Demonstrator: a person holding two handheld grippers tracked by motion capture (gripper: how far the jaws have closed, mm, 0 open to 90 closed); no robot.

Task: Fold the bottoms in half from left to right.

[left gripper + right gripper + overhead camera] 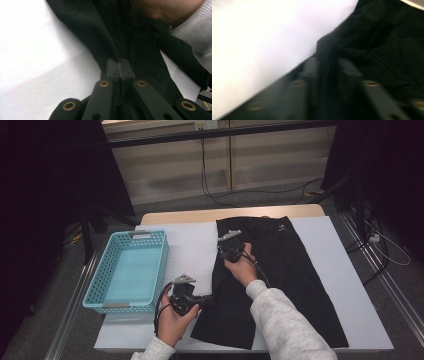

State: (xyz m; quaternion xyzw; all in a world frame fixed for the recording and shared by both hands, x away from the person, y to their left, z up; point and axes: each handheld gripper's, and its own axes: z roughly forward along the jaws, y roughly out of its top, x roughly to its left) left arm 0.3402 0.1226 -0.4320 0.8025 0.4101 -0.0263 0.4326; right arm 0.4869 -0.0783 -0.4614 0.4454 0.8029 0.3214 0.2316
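Note:
A black garment (pixel 290 270) lies spread on the white-covered table (pixel 340 245). My left gripper (pixel 207 300) sits at the garment's near left edge. In the left gripper view its jaws (pixel 120 66) are closed tight on a thin fold of the black cloth (pixel 135 37). My right gripper (pixel 221 251) is farther back, on the garment's left edge near its top. The right gripper view is blurred, but a ridge of black cloth (pixel 387 37) runs between the jaws of the gripper (pixel 325 67), which stand close together on it. A hand and a pale sleeve (pixel 192 27) cross the garment.
A light blue perforated basket (pixel 100 285) with nothing in it stands at the table's left side, just left of my left gripper. White table cover (pixel 190 240) lies bare between the basket and the garment. Cables and dark stands are on the floor behind.

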